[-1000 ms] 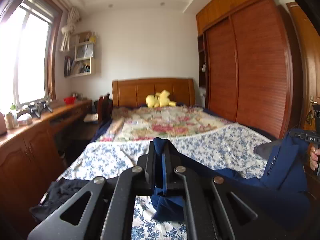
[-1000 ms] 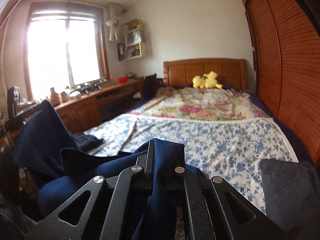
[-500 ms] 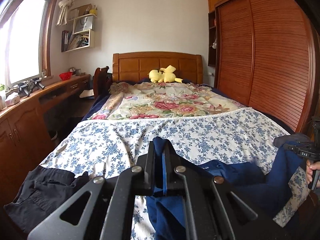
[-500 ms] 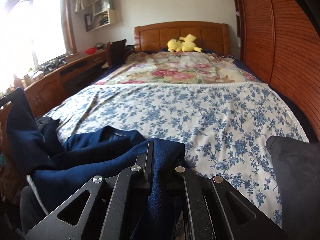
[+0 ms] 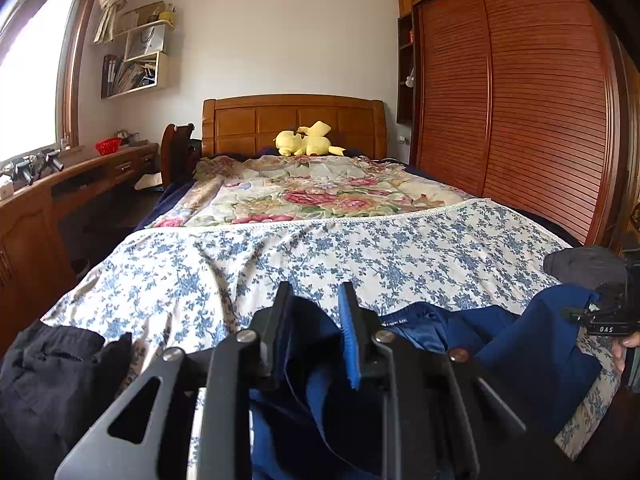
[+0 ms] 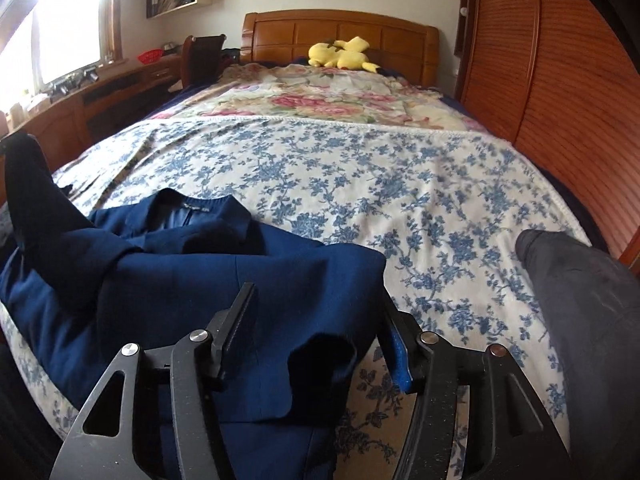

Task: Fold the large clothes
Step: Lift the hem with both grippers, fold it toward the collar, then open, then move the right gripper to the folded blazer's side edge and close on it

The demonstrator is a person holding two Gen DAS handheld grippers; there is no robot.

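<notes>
Left gripper: your left gripper [image 5: 314, 300] has just been opening; its jaws now stand a little apart, with a fold of the navy jacket [image 5: 520, 344] lying loose between them and not pinched.
Right gripper: your right gripper [image 6: 320, 312] has also just been opening; its jaws stand wide apart, and the jacket's edge lies between them with a gap on the right side, so nothing is clamped.
Jacket position: the navy jacket [image 6: 208, 280] lies on the near end of the bed, on the blue-flowered sheet [image 6: 360, 168], collar toward the headboard and label showing inside the neck.
Jacket shape: one sleeve rises at the left of the right wrist view; the body is spread across the sheet's near edge.
Your right hand: in the left wrist view it shows at the far right edge, fingers [image 5: 628, 342] around the other gripper's black body.
Other clothes: a black garment [image 5: 52, 368] sits bunched at the bed's near left corner; a dark grey garment [image 6: 576, 280] lies at the near right, apart from the jacket.
Bed beyond: a rose-patterned quilt [image 5: 312, 196] covers the far half, with a yellow plush toy [image 5: 306, 144] against the wooden headboard [image 5: 292, 120].
Room: a louvred wooden wardrobe [image 5: 520, 100] stands along the right.
</notes>
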